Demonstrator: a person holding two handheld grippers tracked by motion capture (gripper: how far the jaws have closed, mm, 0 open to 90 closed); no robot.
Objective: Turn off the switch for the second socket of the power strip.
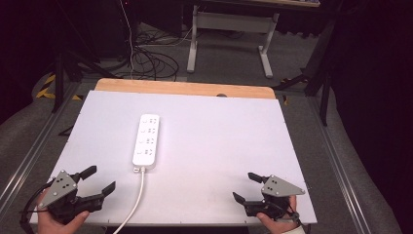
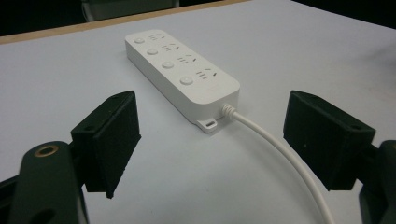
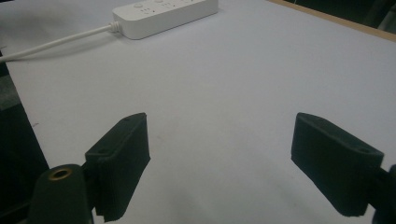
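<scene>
Tabletop (image 1: pixel 219 146) first: a white rectangular board with a wooden strip along its far edge, and on its left half lies a white plastic four-outlet power strip (image 1: pixel 146 141), long side running away from you. Its white round cord (image 1: pixel 138 195) leaves the near end and trails back off the near edge of the board. Your left claw (image 1: pixel 100 179) sits at the near left corner, black jaws spread wide with nothing between them, well short of the power strip and just left of the cord. From the left gripper view, the strip lies ahead between the jaws' line of sight, four round buttons in a row along it, cord curving toward the right jaw. Your right claw (image 1: pixel 245 186) rests at the near right corner, jaws likewise wide apart and empty, well apart from the strip. In the right gripper view, the strip's end sits far up at the top.
</scene>
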